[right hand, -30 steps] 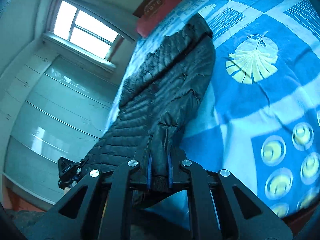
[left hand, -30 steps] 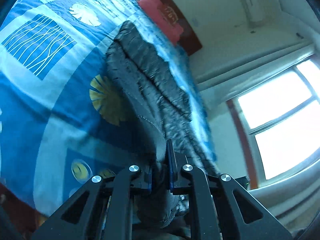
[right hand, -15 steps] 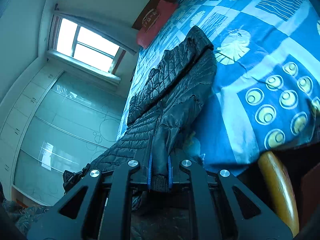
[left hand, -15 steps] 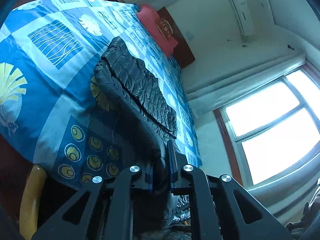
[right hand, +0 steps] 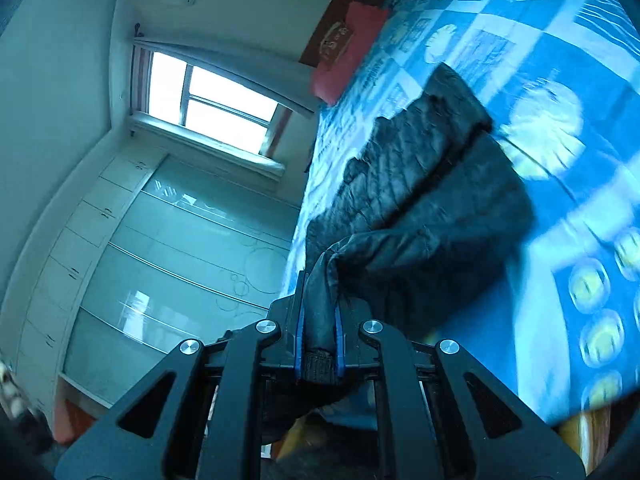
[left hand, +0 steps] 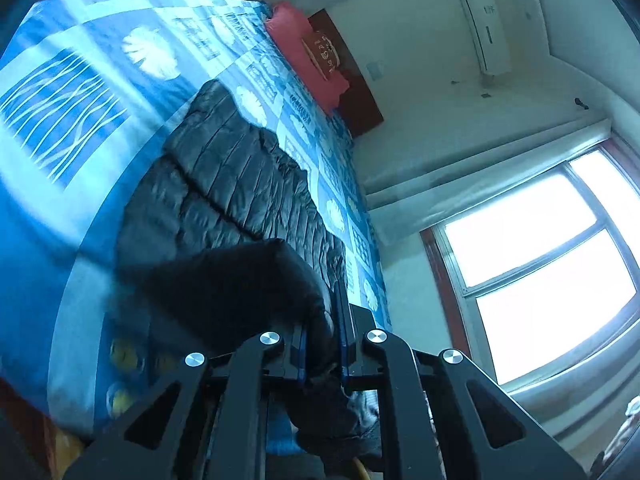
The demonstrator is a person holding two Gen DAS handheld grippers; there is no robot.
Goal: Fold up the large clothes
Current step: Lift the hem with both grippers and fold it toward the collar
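A black quilted down jacket point(left hand: 240, 184) lies lengthwise on a bed with a blue patterned sheet point(left hand: 80, 128); it also shows in the right wrist view point(right hand: 432, 184). My left gripper point(left hand: 322, 320) is shut on the jacket's lower end, and a dark fold of it bulges over toward the rest. My right gripper point(right hand: 318, 312) is shut on a ribbed cuff or hem corner of the jacket, with the fabric rolling forward from it onto the bed point(right hand: 560, 240).
A red pillow point(left hand: 308, 56) lies at the headboard, also seen in the right wrist view point(right hand: 348, 52). A bright window point(left hand: 540, 260) is beside the bed. Glass wardrobe doors point(right hand: 160, 248) stand on the other wall. The wooden bed frame point(right hand: 588, 436) runs along the near edge.
Both grippers have moved forward over the bed with the jacket's lower end, so the bottom part now folds up over the rest. Both stay shut.
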